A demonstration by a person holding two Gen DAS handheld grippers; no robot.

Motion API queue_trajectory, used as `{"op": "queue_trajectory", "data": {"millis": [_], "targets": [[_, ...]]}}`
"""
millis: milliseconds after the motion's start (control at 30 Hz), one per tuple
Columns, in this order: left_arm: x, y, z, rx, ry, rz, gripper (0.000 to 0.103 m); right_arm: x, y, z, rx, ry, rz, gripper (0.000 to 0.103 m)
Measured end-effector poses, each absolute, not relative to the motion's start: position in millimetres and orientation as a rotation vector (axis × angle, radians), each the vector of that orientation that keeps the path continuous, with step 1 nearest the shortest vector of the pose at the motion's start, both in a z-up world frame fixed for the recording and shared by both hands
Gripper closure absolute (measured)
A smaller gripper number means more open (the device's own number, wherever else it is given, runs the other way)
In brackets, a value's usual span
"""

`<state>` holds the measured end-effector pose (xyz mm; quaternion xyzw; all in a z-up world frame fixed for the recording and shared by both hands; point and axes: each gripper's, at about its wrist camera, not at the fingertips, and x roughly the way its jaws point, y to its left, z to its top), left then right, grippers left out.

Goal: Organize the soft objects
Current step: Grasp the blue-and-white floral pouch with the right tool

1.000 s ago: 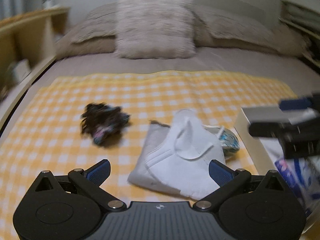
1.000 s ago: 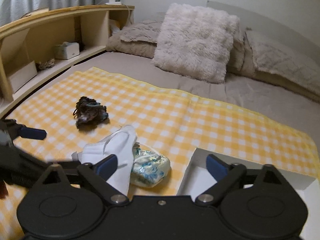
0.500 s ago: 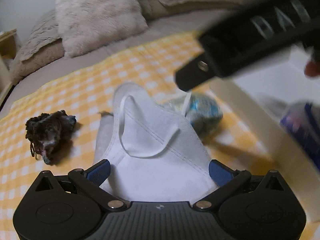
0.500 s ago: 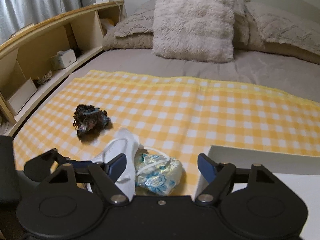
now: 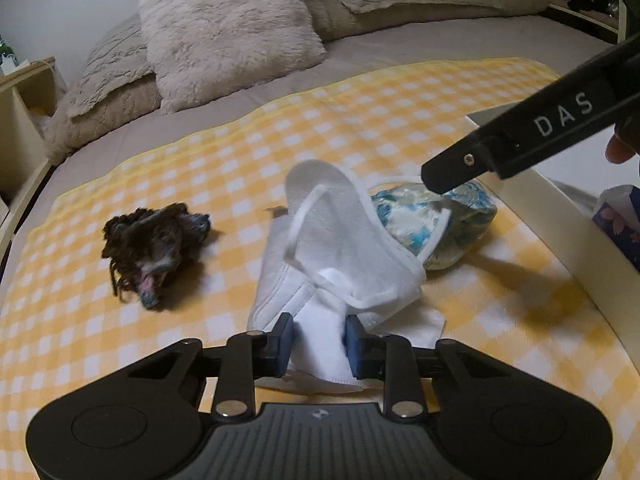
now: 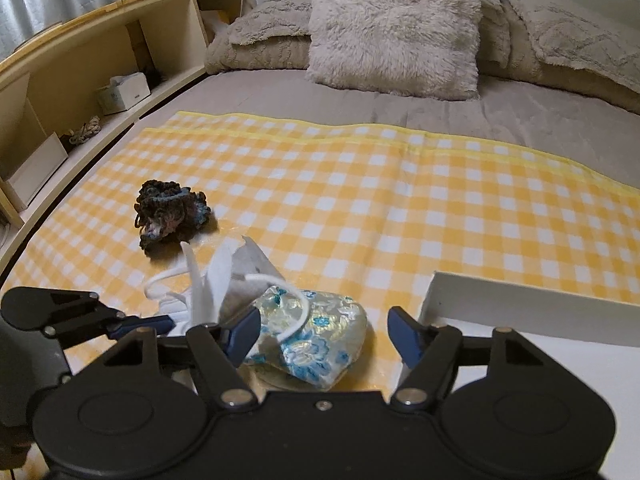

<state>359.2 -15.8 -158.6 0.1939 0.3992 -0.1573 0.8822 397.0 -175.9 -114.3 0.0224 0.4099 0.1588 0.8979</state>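
A white face mask point(image 5: 340, 248) lies crumpled on a folded white cloth on the yellow checked blanket point(image 5: 360, 120). My left gripper point(image 5: 320, 342) is closing, and its blue pads pinch the near edge of the mask. A blue-flowered pouch point(image 6: 316, 336) lies just right of the mask, with an ear loop draped over it. My right gripper point(image 6: 324, 334) hangs over the pouch with its jaws closing. The left pad is at the pouch's edge and the right pad stands clear of it. A dark crocheted bundle point(image 5: 156, 240) lies apart to the left.
A white box point(image 6: 520, 308) stands to the right of the pouch, with a patterned tissue pack point(image 5: 616, 220) inside. Fluffy pillows point(image 6: 396, 28) line the head of the bed. A wooden shelf point(image 6: 100, 60) runs along the left side.
My left gripper dropped to the mask and its jaws went from wide open to pinching the fabric. My right gripper came down over the pouch and its jaws narrowed.
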Motion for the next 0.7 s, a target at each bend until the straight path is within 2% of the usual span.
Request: {"op": "queue_trajectory", "data": {"millis": [233,300,600,633,667,700], "targets": [[348.1,0.1,-147.6,0.390,0.832,-0.317,0.087,394.1,-167.2,-115.0,0.007,0.853,0.369,0.032],[345.6,5.6,-143.4,0.377,0.827,-0.307,0.096,393.3,-162.1,-116.9,-0.018,0.860,0.385,0.031],[340.9,37.1,-125.7,0.296,0.804,-0.208,0.099,389.0,-143.5,-129.7,-0.137,0.904,0.411,0.031],[340.8,40.7,-124.0,0.281,0.803,-0.200,0.099,388.4,-141.0,-131.2,-0.156,0.908,0.412,0.032],[340.7,43.1,-122.8,0.270,0.802,-0.193,0.099,387.9,-138.6,-132.8,-0.178,0.915,0.410,0.039],[340.1,45.5,-121.5,0.260,0.801,-0.186,0.099,387.1,-135.4,-134.6,-0.214,0.922,0.399,0.055]]}}
